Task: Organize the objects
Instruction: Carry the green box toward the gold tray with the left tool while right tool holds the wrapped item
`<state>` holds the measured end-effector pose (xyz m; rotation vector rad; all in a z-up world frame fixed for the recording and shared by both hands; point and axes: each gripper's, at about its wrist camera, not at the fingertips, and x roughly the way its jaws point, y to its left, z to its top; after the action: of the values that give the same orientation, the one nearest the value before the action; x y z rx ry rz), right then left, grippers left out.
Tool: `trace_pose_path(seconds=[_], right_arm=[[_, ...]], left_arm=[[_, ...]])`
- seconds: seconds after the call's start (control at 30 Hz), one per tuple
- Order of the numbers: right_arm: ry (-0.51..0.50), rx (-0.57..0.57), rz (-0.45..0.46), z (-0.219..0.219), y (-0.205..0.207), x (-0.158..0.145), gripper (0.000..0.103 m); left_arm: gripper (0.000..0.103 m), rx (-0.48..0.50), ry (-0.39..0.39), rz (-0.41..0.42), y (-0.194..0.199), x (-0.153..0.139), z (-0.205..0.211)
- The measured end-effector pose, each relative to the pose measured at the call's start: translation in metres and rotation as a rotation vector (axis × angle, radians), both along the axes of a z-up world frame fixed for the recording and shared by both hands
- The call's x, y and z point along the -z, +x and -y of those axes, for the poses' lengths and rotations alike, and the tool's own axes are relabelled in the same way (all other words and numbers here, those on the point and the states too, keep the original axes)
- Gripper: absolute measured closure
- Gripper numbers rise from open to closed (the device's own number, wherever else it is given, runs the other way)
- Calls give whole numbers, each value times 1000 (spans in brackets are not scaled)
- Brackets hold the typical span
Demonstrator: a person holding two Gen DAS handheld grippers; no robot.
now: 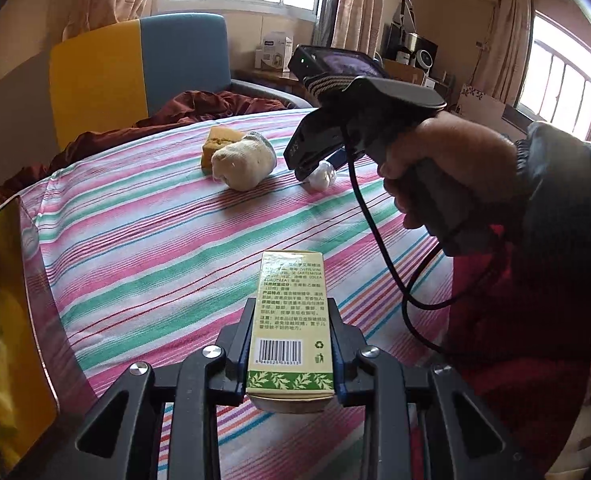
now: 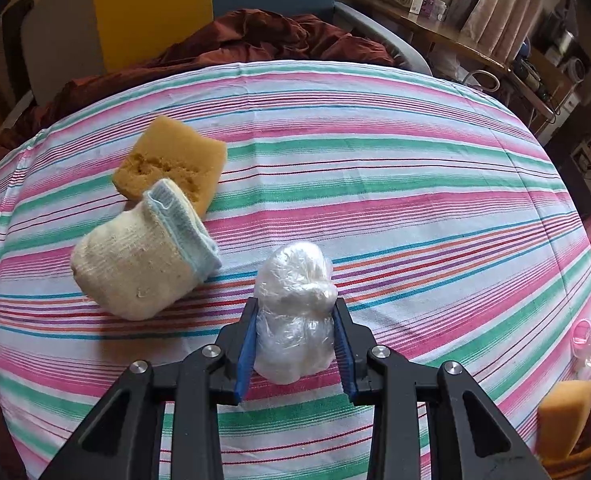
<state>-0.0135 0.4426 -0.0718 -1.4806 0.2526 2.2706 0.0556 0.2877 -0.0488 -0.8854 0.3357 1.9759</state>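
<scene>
Left wrist view. Left gripper (image 1: 290,338) clamped on a small green-and-cream box (image 1: 291,320), one finger on each long side, barcode face up. Box held above the striped tablecloth (image 1: 143,248) that covers the table. Far side of the table: a rolled cream sock (image 1: 242,163) touching a yellow sponge (image 1: 218,145) behind it. Right of the sock, the right gripper (image 1: 309,170) in the person's hand (image 1: 447,168), tips down at a white plastic-wrapped bundle (image 1: 322,175); from here cannot tell whether its fingers grip it. Black cable (image 1: 391,264) hangs from that gripper. At the left edge, a yellow container (image 1: 19,280) with something green-packaged inside, only partly in frame. Behind the table: yellow-and-blue chair back (image 1: 135,68), dark red cloth (image 1: 199,110).

Right wrist view. Right gripper (image 2: 294,340) fingers stand one on each side of the bundle (image 2: 295,312), the blue pads (image 2: 246,344) just beside or touching the wrap; contact not sure on the right side. Bundle rests on the tablecloth (image 2: 415,200). Sock (image 2: 143,264), blue cuff up, just left of the bundle and apart from it; sponge (image 2: 171,164) behind, touching the sock. A second sponge (image 2: 567,412) at the lower right edge.
</scene>
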Motion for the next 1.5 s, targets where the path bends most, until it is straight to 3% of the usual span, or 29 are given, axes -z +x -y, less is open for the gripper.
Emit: trace_pose_path(seconds=[0.17,0.3,0.43,0.6,0.87,1.3,1.5], right_arm=[[6,-10,6,2,1,0,68],[11,-16,7,4,1,0,68],[22,-23,11,5,0,1,68],[35,-30,15,8,1,1,68],[69,-44,36,15,2,3,68],[81,-51,36,19,4,2,68],[81,-54,39,21,5,2,68]], left_arm=[[73,-41,16,0,1,-20,23],[73,-156,43,-9,-17,-44,54],[73,-318,48,-114,-34,-78,94],[73,-467,43,-198,-57,-95,131],[73,-560,15,-172,-72,-79,161],[73,-583,-16,-72,-90,-49,171],[73,-573,-13,41,-109,-35,173]])
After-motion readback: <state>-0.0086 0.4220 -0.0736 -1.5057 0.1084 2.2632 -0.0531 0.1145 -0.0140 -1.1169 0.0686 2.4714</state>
